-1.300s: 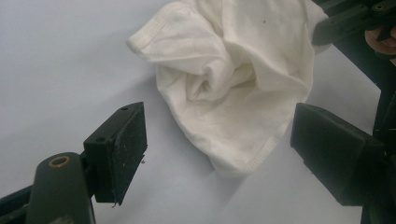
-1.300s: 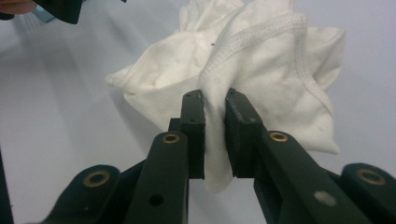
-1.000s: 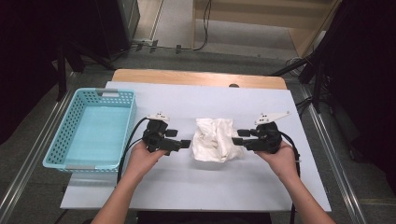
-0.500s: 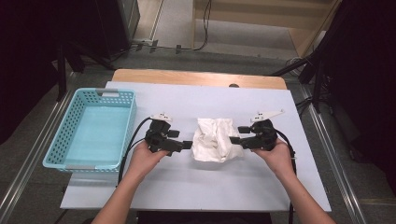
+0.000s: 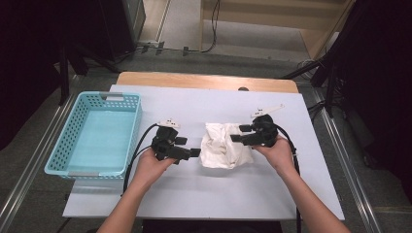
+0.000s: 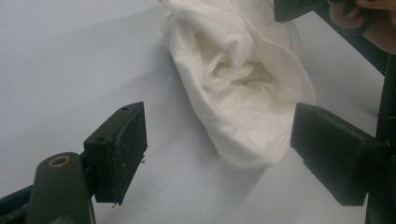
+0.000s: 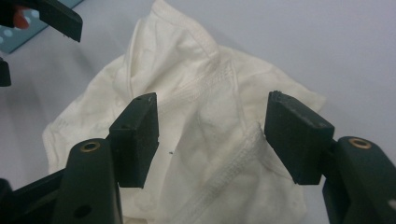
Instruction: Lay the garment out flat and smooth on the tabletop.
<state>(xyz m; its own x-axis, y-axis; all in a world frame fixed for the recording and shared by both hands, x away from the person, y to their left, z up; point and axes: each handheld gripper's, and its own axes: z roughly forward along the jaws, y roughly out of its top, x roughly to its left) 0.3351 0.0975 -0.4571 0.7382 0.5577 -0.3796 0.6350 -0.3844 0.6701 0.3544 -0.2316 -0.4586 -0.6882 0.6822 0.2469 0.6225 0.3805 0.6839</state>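
Between both grippers' open fingers point(image 7: 140, 135), white cloth point(image 5: 224, 145).

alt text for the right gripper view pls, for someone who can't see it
A crumpled white cloth with stitched seams lies on a pale table, just beyond the right gripper, whose two black jaws stand open without touching it. The left gripper shows at the top left.

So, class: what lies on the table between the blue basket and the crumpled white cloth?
In the high view, the left gripper and the hand holding it lie between the basket and the cloth.
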